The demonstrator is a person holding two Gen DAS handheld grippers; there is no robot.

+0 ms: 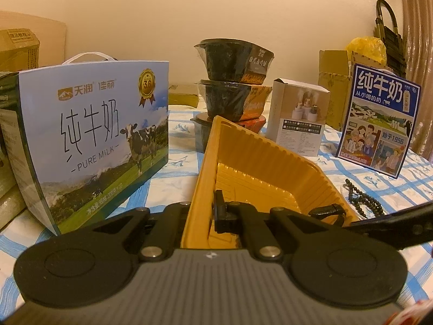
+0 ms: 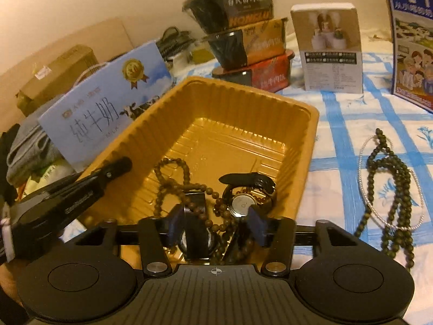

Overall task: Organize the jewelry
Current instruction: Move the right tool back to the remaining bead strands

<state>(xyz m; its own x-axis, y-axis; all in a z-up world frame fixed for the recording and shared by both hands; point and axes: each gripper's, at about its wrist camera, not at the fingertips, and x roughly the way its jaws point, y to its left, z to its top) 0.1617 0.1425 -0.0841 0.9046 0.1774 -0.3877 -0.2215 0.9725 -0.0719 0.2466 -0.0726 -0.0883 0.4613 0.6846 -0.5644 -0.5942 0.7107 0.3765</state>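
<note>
A ribbed yellow plastic tray (image 1: 270,159) stands on the checked cloth. My left gripper (image 1: 201,214) is shut on its near left wall, one finger inside and the other hidden outside; in the right wrist view it (image 2: 116,168) reaches in from the left. My right gripper (image 2: 216,224) hangs open over the tray's (image 2: 305,135) near end. Below its jaws lies a dark watch (image 2: 197,233), not pressed by the pads. Beside it lie a silver-faced watch (image 2: 243,200) with a black strap and a brown bead strand (image 2: 173,162). Dark green beads (image 2: 392,187) and a thin silver chain (image 2: 362,162) lie on the cloth to the right.
A milk carton box (image 1: 97,140) stands left of the tray. Stacked black food bowls (image 2: 238,35) and a small white box (image 2: 330,51) stand behind it. A blue milk box (image 1: 379,119) stands at the right. Cardboard boxes (image 2: 56,75) line the wall.
</note>
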